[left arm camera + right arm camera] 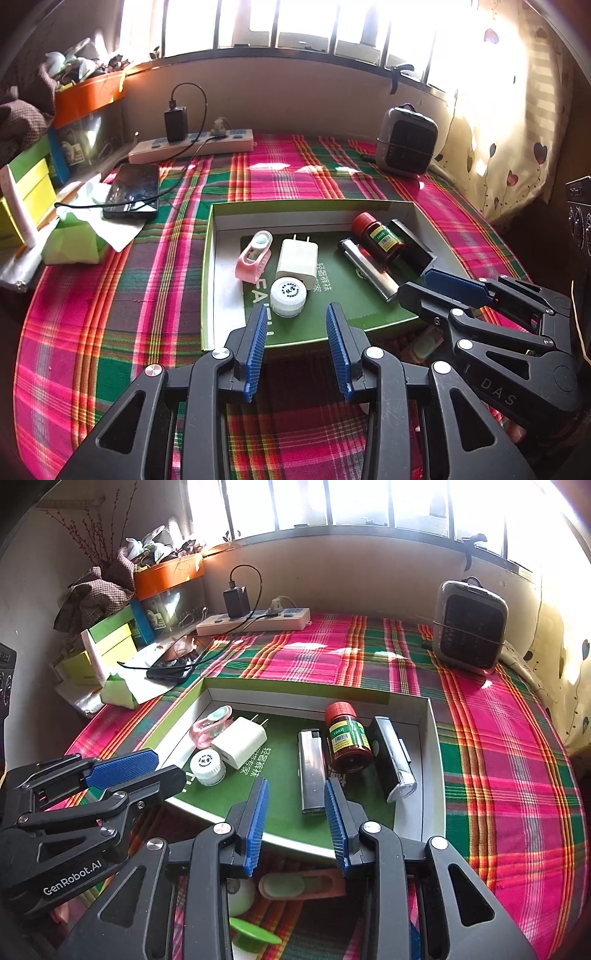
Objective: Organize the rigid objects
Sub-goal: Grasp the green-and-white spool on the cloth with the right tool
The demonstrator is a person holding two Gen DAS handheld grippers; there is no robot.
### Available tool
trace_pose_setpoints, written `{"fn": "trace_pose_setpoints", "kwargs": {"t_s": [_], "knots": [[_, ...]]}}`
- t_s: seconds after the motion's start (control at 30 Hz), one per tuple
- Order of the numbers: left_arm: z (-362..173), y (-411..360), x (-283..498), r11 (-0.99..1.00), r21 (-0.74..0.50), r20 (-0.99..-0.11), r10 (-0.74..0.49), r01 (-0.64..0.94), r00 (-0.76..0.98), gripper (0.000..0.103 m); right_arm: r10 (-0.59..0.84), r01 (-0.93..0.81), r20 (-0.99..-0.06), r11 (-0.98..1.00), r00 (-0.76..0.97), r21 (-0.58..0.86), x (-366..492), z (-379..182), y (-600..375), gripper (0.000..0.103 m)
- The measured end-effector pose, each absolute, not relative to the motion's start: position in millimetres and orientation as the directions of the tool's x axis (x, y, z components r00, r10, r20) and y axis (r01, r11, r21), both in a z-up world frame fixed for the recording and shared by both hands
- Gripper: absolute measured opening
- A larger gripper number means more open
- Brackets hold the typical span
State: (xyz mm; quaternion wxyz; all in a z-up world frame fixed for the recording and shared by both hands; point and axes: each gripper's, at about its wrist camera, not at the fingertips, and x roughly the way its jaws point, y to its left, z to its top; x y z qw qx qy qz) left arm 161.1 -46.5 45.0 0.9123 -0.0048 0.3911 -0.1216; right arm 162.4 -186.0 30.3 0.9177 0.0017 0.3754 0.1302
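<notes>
A shallow box [221, 266] [428, 768] with white walls and a green floor lies on the plaid cloth. Inside lie a pink clip [254, 254] [210, 725], a white charger plug [297, 260] [240, 742], a small white jar [288, 297] [208, 766], a silver lighter [369, 269] [312, 771], a red-capped brown bottle [376, 236] [347, 734] and a black case [412, 243] [391, 757]. My left gripper [295, 350] [168, 766] hangs open over the box's near edge, nothing between its pads. My right gripper [295, 827] [413, 284] is open above the lighter's near end, not touching it.
A power strip [192, 146] with a black adapter, a phone [133, 192] on its cable, tissue and stacked boxes [26, 192] crowd the back left. A small grey heater [469, 624] stands back right. A pink-and-green item [303, 886] and a green lid [255, 934] lie in front of the box.
</notes>
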Motion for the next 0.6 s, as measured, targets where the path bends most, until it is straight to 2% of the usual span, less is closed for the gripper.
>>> {"fn": "trace_pose_setpoints", "kwargs": {"t_s": [0.47,0.6], "knots": [[42.4,-31.4,135.3,0.97,-0.144,-0.711,-0.239,0.196,0.661,0.032,0.242,-0.197,-0.695,0.97,0.677,0.145,109.9,28.4,-198.9,0.034],[41.6,-28.6,127.2,0.969,-0.155,-0.709,-0.246,0.195,0.661,0.032,0.258,-0.2,-0.701,0.966,0.665,0.165,96.5,23.1,-197.5,0.039]]}}
